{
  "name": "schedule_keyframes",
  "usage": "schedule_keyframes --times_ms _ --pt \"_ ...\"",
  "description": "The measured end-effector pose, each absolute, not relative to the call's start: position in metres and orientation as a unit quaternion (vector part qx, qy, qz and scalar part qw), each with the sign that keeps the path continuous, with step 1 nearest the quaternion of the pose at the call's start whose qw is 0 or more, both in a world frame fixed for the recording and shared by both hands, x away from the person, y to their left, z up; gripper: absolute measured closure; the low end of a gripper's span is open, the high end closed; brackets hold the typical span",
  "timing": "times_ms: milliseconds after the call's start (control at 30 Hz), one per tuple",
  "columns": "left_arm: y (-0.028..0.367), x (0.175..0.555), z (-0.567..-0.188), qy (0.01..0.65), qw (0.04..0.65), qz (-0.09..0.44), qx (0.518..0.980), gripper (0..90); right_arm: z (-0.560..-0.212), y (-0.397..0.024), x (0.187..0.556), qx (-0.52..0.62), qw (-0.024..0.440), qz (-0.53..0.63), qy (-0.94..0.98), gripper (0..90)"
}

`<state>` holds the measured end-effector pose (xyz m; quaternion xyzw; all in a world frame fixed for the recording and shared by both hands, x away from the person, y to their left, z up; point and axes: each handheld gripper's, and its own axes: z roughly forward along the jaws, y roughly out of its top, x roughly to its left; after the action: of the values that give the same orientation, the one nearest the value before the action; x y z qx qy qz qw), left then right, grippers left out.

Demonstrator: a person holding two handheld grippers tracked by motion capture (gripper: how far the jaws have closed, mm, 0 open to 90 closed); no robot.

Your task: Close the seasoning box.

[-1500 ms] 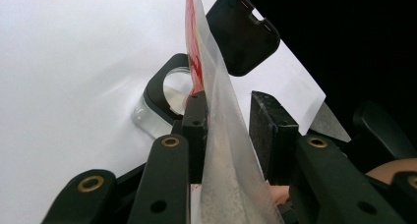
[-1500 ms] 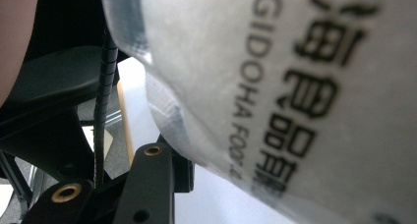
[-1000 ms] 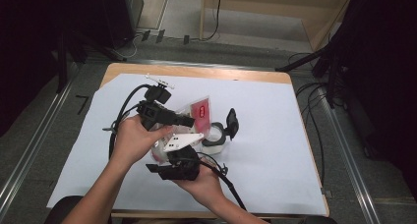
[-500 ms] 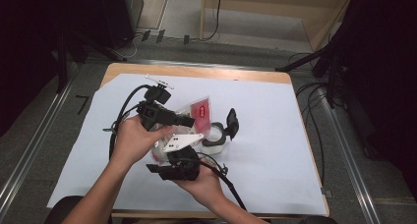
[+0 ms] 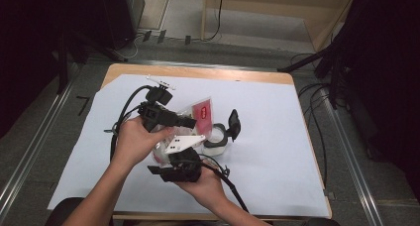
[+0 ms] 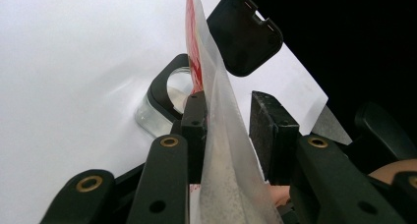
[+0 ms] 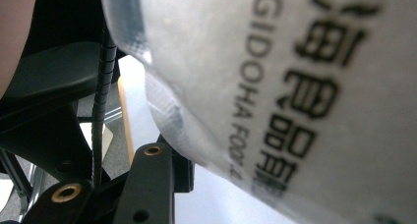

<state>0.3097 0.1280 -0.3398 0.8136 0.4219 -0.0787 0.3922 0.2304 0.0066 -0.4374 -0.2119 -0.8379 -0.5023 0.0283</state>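
A clear plastic bag point(image 5: 200, 108) with a red label and pale grains hangs tilted above the table between both grippers. My left gripper point(image 5: 190, 122) is shut on its upper part; in the left gripper view the bag point(image 6: 221, 150) lies against the left pad, with a small gap at the right pad's tip. My right gripper point(image 5: 166, 151) grips the bag's lower end, where the printed bag point(image 7: 275, 86) covers the right jaw. Just right of the bag stands a small clear container point(image 5: 216, 135) with its black lid point(image 5: 233, 124) flipped open.
A white sheet point(image 5: 277, 137) covers the wooden table, with free room to the right and far side. Black cables trail from both grippers, one point(image 5: 233, 189) running toward the near edge. Dark stands and cables point(image 5: 327, 62) sit off the table's right side.
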Motion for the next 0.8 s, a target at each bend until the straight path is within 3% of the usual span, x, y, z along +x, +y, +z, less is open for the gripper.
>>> schedule_keyframes --times_ms 800 --pt "0.1236 0.3076 -0.337 0.414 0.399 -0.06 0.816 69.0 -0.4368 0.0031 0.2324 -0.225 0.033 -0.51 -0.829 63.2"
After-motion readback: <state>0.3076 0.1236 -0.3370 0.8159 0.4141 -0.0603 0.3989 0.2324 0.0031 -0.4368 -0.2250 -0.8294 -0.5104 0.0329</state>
